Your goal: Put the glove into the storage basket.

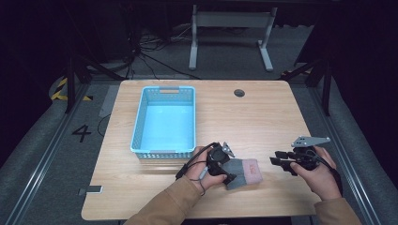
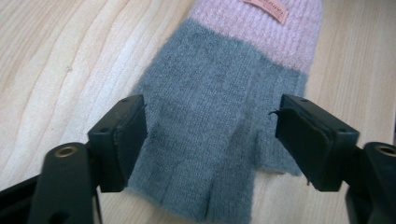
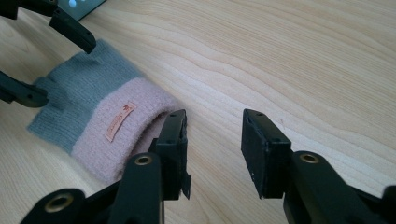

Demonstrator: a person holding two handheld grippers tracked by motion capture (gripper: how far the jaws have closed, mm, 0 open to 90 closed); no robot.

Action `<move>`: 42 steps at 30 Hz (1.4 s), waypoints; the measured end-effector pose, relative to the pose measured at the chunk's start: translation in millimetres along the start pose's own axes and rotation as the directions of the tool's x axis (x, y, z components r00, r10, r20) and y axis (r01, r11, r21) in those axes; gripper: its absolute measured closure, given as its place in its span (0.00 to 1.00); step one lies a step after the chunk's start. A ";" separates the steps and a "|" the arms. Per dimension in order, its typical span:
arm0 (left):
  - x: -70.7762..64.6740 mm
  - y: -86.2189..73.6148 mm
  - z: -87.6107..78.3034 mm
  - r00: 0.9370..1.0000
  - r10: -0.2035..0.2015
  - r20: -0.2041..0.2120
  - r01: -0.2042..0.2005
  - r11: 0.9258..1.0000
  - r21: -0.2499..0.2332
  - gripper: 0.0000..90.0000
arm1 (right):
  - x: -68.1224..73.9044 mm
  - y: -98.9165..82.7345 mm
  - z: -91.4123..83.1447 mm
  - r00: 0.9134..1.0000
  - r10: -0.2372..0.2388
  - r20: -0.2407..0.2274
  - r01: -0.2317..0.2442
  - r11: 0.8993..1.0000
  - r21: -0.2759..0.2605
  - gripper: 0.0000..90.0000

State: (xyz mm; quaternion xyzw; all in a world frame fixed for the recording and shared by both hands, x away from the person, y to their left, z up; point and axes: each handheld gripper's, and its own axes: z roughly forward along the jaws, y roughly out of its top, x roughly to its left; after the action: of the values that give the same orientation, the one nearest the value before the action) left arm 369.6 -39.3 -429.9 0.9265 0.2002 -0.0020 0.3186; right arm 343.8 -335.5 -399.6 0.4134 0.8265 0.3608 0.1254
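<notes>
Grey-and-pink knit glove (image 1: pixel 242 172) lies flat on table (image 1: pixel 263 117), near edge, beside blue basket (image 1: pixel 164 119). Long axis runs left-right: finger end sits between wide-open jaws of left gripper (image 2: pixel 210 140), pads not touching. Right gripper (image 3: pixel 212 149) open, empty, just off pink cuff.

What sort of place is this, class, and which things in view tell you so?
Probably a lab or recording workspace, not a home: a bare wooden table on a dark floor with loose cables, a floor marking "4", and a person's hand-held left gripper over a knitted glove.
</notes>
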 end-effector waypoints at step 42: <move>-6.8 -4.1 21.4 0.994 0.037 -0.098 -0.039 0.999 -0.025 0.58 | -0.3 0.0 -1.8 0.999 0.016 -0.040 -0.018 0.999 -0.034 0.63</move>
State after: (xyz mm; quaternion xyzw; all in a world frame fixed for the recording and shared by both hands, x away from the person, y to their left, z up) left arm 364.5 -51.5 -448.5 0.9247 0.1980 0.0521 0.3208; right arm 343.1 -336.7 -398.4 0.4111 0.8189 0.3844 0.1131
